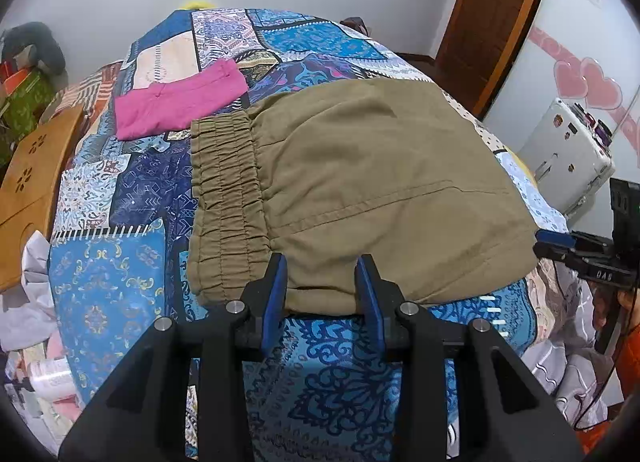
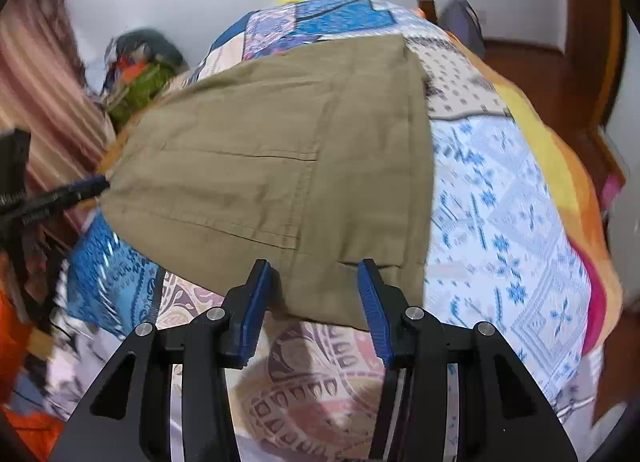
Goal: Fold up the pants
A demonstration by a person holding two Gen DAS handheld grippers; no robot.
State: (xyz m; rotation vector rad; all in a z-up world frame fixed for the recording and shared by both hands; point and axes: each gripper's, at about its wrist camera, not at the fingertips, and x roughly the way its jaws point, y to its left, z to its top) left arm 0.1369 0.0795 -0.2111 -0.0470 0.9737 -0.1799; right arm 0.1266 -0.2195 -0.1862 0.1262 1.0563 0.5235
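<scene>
Pink garment (image 1: 178,102) lies beside khaki pants (image 1: 360,190) on bedspread (image 1: 108,290).

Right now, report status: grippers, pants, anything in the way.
Left gripper open at the near edge of the khaki pants. Right gripper open at the near edge too. Pants folded, flat on bedspread. Pink garment lies apart.

Khaki pants (image 1: 360,182) are laid flat on the patterned bedspread (image 1: 112,294), folded into a compact rectangle. The gathered elastic waistband (image 1: 224,198) is turned leftward; a stitched pocket seam is visible.
</scene>
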